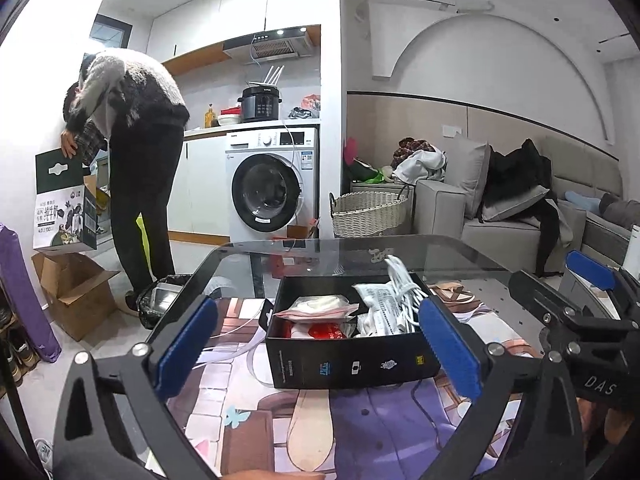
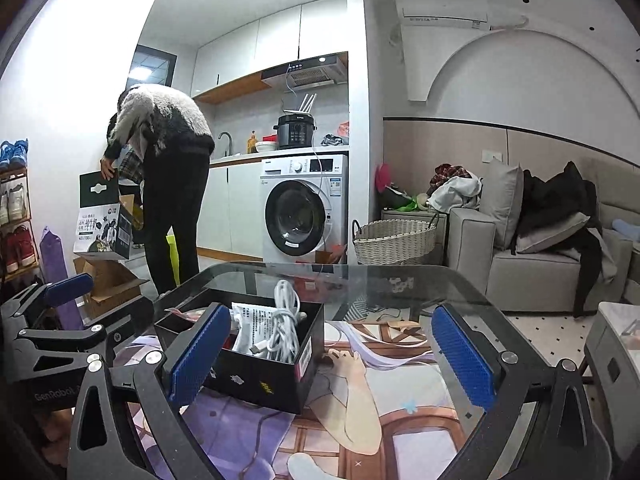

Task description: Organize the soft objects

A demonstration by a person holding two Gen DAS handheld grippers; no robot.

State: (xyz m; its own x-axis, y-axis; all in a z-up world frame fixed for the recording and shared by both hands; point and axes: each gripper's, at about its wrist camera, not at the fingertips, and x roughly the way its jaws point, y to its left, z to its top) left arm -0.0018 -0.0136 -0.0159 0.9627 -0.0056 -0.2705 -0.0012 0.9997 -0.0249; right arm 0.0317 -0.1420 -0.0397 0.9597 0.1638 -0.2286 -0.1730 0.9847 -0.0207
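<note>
Two spread grippers (empty) facing box (image 1: 352, 364)

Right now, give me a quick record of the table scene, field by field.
surface: glass table with illustrated mat
container: open black box
contents: white cable bundle, white printed packet, pink pouch, red item
left hand-held gripper: open, holding nothing
right hand-held gripper: open, holding nothing
</note>
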